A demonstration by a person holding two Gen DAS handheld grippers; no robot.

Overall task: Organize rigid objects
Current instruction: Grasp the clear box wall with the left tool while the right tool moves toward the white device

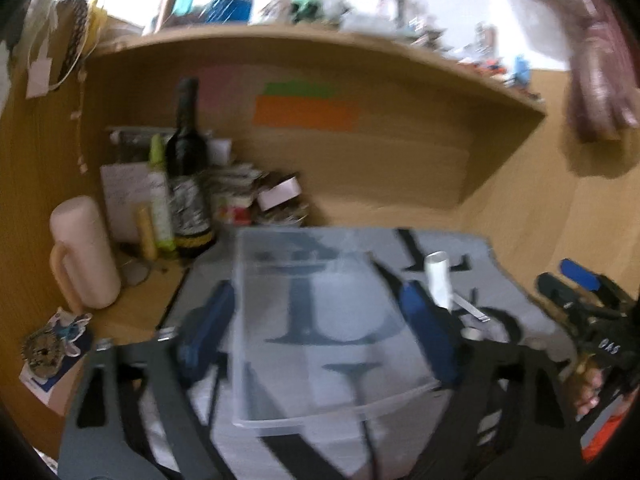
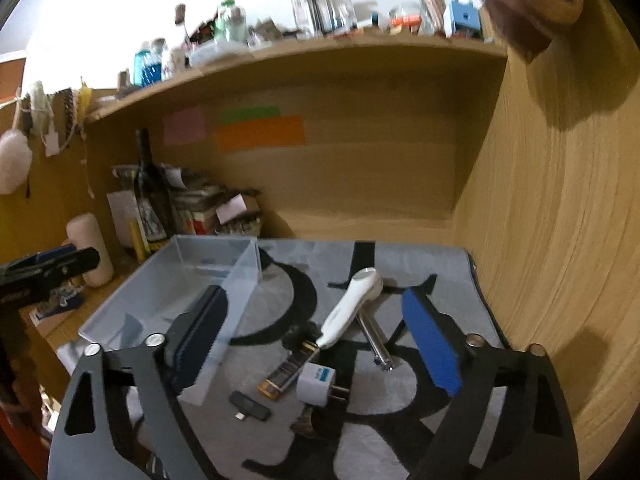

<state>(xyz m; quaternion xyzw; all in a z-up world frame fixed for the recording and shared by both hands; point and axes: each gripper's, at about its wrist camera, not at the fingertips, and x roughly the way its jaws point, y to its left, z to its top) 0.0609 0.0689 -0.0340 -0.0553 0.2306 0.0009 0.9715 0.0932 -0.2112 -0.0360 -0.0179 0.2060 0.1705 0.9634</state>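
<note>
Reaching w/ right gripper (image 2: 320,344), jaws wide & empty, go for the white handle (image 2: 348,308) on the mat (image 2: 432,256) beside the clear bin (image 2: 240,276); left gripper (image 1: 320,328), also wide & empty, hovers over bin.

The right hand-held gripper (image 2: 320,332), jaws apart, hovers over a white handle (image 2: 352,304), plug adapter (image 2: 316,380) and clear bin (image 2: 224,280).
</note>
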